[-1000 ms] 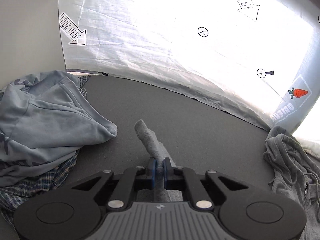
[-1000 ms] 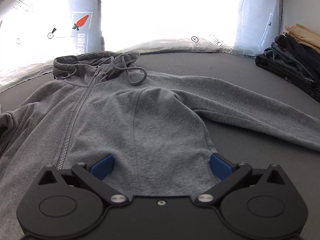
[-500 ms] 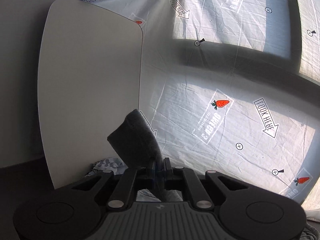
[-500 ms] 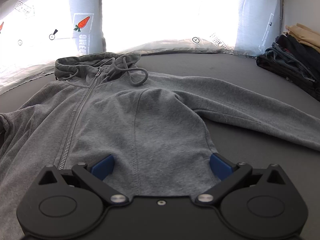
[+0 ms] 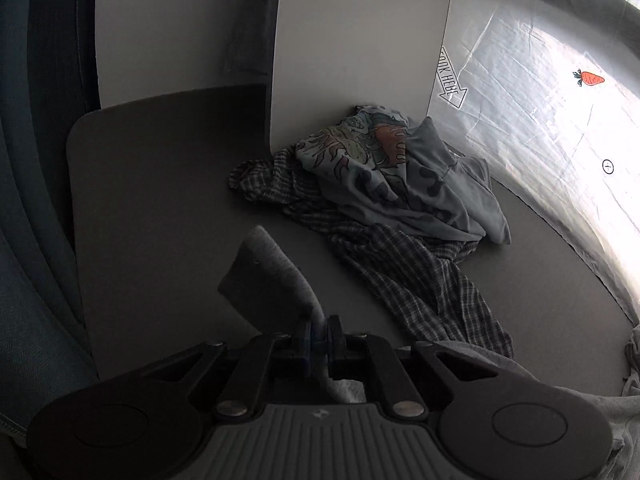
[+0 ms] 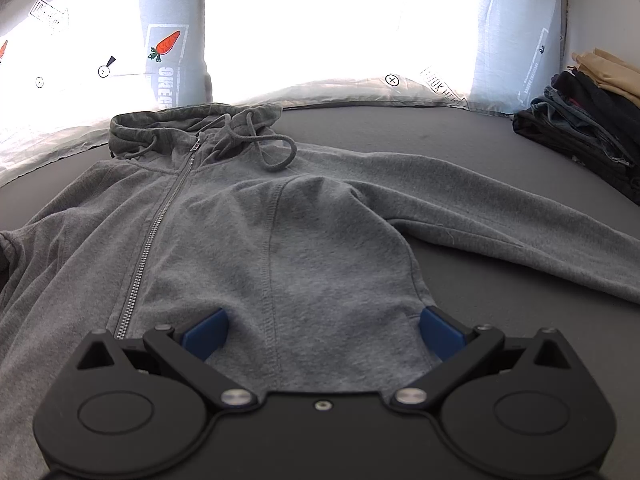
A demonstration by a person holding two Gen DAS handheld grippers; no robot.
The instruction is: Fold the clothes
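A grey zip hoodie (image 6: 304, 240) lies front up on the dark grey table (image 6: 460, 140), hood at the far side, one sleeve (image 6: 500, 220) stretched out to the right. My right gripper (image 6: 322, 330) is open, its blue pads resting on the hoodie's lower body. My left gripper (image 5: 318, 338) is shut on the cuff of the hoodie's other sleeve (image 5: 272, 276), which sticks up past the jaws above the table (image 5: 160, 200).
A heap of unfolded clothes, a pale blue printed shirt (image 5: 400, 176) on a checked shirt (image 5: 420, 280), lies at the table's far left corner by a white panel (image 5: 352, 40). A stack of folded dark clothes (image 6: 584, 128) sits at the far right. White printed sheeting (image 6: 340, 32) backs the table.
My left gripper has swung with the sleeve cuff, first tilting up toward the wall, now facing left over the table and the clothes heap. My right gripper and the hoodie body stayed put.
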